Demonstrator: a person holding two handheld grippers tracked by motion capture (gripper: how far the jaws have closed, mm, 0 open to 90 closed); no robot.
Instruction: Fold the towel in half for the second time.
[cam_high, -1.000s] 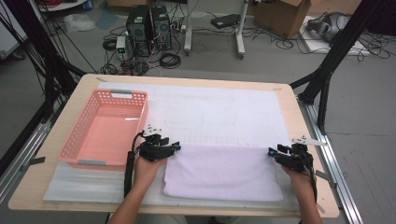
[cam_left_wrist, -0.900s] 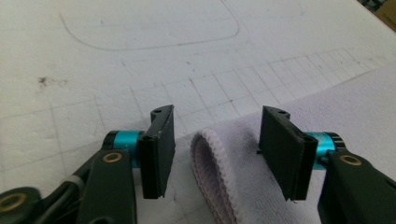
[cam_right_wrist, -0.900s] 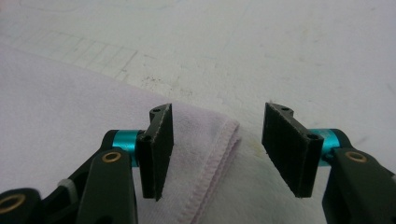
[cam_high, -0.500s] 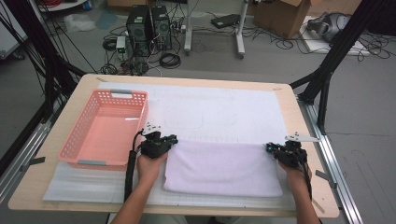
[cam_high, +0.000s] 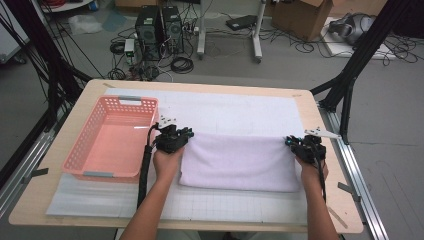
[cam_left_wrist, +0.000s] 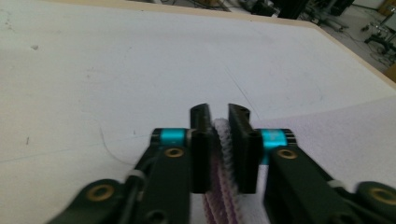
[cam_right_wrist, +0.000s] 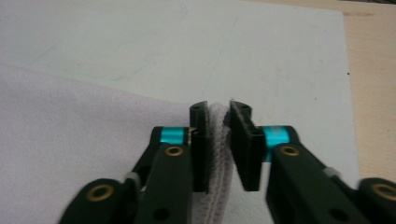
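Observation:
A pale lilac towel (cam_high: 240, 161) lies folded on the white mat (cam_high: 235, 112) in the high view. My left gripper (cam_high: 181, 134) is shut on the towel's far left corner, and my right gripper (cam_high: 295, 142) is shut on its far right corner. In the left gripper view the doubled towel edge (cam_left_wrist: 223, 140) is pinched between the two black jaws of my left gripper (cam_left_wrist: 219, 112). The right gripper view has a thick fold of towel (cam_right_wrist: 217, 123) clamped in my right gripper (cam_right_wrist: 219, 108), with the towel's surface (cam_right_wrist: 74, 135) spreading off to the left.
A pink plastic basket (cam_high: 112, 137) stands on the mat just left of my left hand. The wooden table edge (cam_high: 320, 125) runs close beside my right gripper. Bare mat stretches beyond the towel toward the far edge.
Both grippers have carried the towel's corners away from the person, toward the far side of the table, so the towel now lies further up the mat.

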